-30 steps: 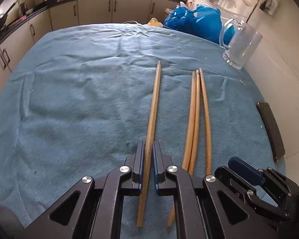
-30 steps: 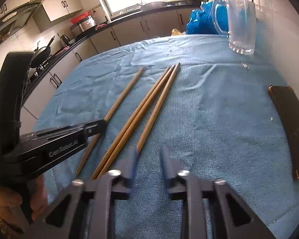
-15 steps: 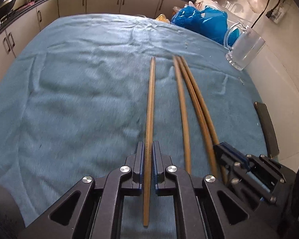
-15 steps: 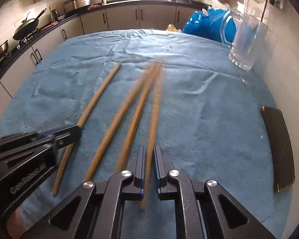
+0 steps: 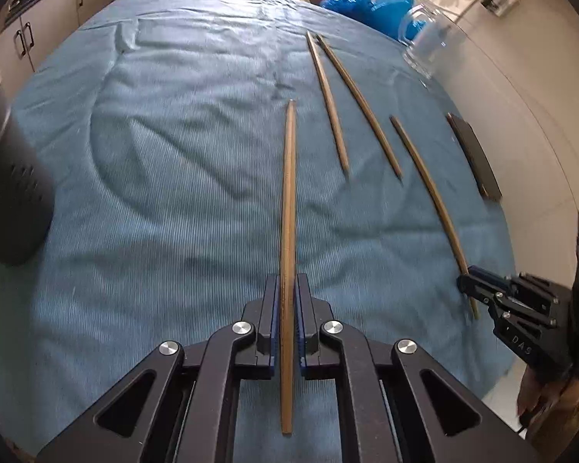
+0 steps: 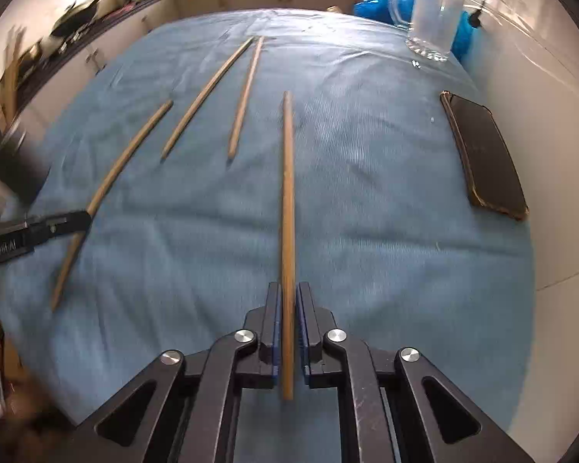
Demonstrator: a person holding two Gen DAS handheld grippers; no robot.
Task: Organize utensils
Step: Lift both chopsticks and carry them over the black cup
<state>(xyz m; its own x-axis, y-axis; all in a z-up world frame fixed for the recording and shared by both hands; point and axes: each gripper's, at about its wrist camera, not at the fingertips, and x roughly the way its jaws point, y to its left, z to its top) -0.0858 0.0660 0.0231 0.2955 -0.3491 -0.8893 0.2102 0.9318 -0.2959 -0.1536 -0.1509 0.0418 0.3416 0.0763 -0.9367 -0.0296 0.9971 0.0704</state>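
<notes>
My left gripper (image 5: 288, 289) is shut on a wooden chopstick (image 5: 288, 200) and holds it above the blue cloth (image 5: 154, 154), pointing forward. My right gripper (image 6: 288, 297) is shut on another chopstick (image 6: 288, 193), also lifted; that one shows in the left wrist view (image 5: 428, 189) at the right. Two more chopsticks (image 5: 330, 104) (image 5: 361, 104) lie side by side on the cloth further back; they show in the right wrist view (image 6: 206, 90) (image 6: 245, 94). A clear glass mug (image 6: 432, 19) stands at the far right.
A dark phone (image 6: 482, 154) lies on the cloth near the white wall on the right. A blue plastic bag (image 5: 370, 4) sits behind the mug. A dark round object (image 5: 7, 177) is at the left edge. Kitchen cabinets run behind the table.
Both grippers have lifted and pulled back, each with a chopstick. The right gripper, open a second ago, shut on its chopstick. The two remaining chopsticks now lie further away.
</notes>
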